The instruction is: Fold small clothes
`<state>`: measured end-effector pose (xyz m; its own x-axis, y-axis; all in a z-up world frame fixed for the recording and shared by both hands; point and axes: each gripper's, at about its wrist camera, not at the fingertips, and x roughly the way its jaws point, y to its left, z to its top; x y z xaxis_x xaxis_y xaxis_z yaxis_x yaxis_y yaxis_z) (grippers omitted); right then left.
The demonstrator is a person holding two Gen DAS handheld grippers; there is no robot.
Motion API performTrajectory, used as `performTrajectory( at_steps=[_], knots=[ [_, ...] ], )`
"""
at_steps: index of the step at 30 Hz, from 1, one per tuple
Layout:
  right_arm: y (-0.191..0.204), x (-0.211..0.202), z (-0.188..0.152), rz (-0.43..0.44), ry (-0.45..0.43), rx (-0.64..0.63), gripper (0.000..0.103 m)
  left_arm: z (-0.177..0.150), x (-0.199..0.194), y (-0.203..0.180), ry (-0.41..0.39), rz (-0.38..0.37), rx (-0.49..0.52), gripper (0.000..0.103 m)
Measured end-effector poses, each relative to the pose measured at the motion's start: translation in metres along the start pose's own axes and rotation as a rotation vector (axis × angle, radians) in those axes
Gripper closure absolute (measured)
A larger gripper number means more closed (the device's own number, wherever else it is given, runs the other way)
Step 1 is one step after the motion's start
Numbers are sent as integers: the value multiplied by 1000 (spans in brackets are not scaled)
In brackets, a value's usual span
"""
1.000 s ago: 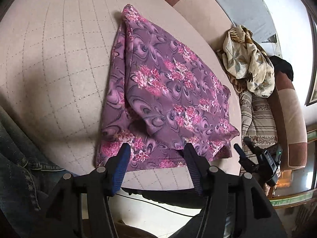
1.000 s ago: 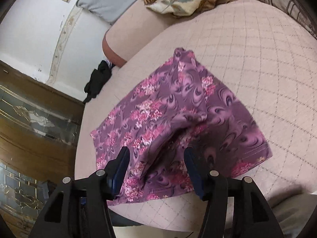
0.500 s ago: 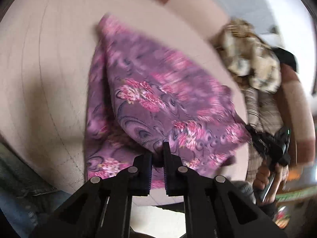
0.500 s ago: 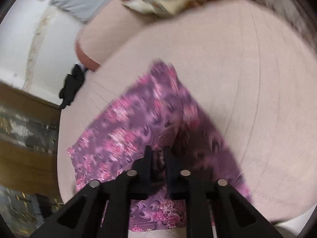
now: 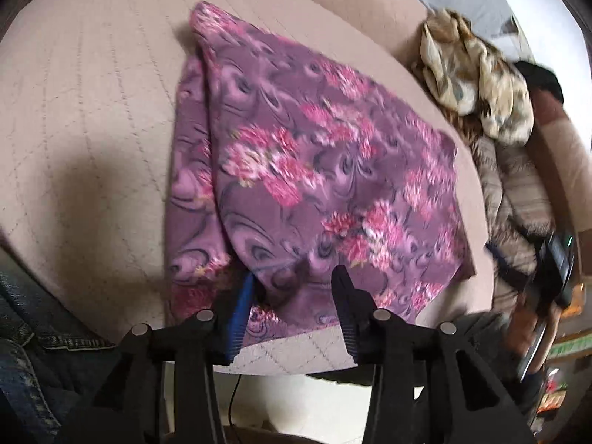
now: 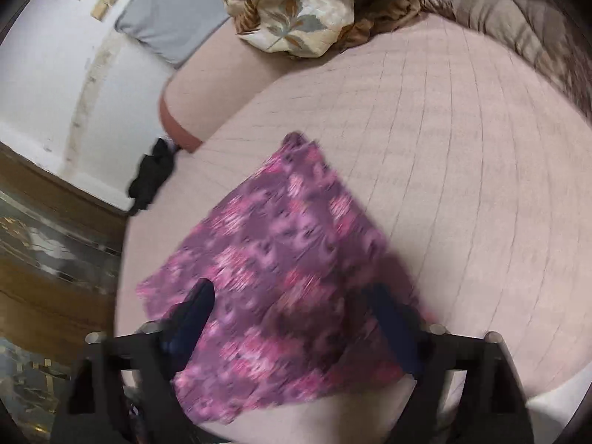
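left wrist view:
left gripper (image 5: 294,281): fingers spread wide, nothing between them; tips at near hem of garment, left pad blue.
garment (image 5: 318,170): purple w/ pink floral + swirl print, lying flat on quilted cover, folded over itself; top layer covers most, narrower strip of lower layer showing along left side and near edge.
quilted cover (image 5: 92,111): beige-pink, diamond stitching, garment resting on it near front edge.
right gripper (image 5: 551,259): far right edge, off the cover, in a hand; blurred, finger state can't tell from here.
cream floral cloth (image 5: 477,77): bunched heap beyond garment, well apart, by sofa backrest.
striped cushions (image 5: 518,185): brown/beige, right of cover.
black item (image 5: 540,77): behind the heap, unclear what.
denim (image 5: 22,333): lower left corner.
writing/labels: none legible.

right wrist view:
right gripper (image 6: 292,292): fingers released, wide apart, dark pads over near part of garment; touching or just above, can't tell (motion blur).
garment (image 6: 288,259): blurred, lying on quilted cover (image 6: 462,148), corner pointing away, near edge by cover's front edge.
cream floral cloth (image 6: 299,11): top centre, well apart from garment.
grey cushion (image 6: 174,26): against white wall, upper left.
black item (image 6: 151,174): dark cloth at left edge of sofa.
writing/labels: none legible.
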<state>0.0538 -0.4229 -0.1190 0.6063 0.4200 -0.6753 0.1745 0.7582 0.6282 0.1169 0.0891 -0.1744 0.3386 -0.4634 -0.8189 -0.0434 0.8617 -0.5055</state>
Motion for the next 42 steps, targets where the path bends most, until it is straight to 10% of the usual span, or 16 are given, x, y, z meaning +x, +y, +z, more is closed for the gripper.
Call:
performTrajectory(
  at_steps=[9,11,13,18,21,27,32,35,38,42],
  knots=[
    [12,53,-40,-169,217,-38,48,-1,3,3,9,-24,-14,63],
    [14,62,-37,-198,213,-41,54,-1,10,-2,19,-11,-6,84],
    [21,67,-33,-259,185,-91,90,0,11,-8,-1,28,21,95],
    [33,30,-2,-169,30,-108,95,-7,-32,-39,-112,-56,115,95],
    [42,7,14,-172,-32,-134,95,-9,-20,-49,-74,1,168,95],
    [11,64,-2,-266,127,-85,93,-12,16,-34,34,63,143,92],
    [18,70,-2,-326,118,-112,86,-12,6,-29,12,95,141,67],
    [28,68,-9,-367,117,-143,76,-5,-15,-19,-34,67,83,54],
    [50,48,-17,-457,-3,-214,26,0,-44,-8,-152,121,40,34],
    [72,20,-30,-362,-121,-238,21,11,-55,11,-182,233,-36,33]
  ],
)
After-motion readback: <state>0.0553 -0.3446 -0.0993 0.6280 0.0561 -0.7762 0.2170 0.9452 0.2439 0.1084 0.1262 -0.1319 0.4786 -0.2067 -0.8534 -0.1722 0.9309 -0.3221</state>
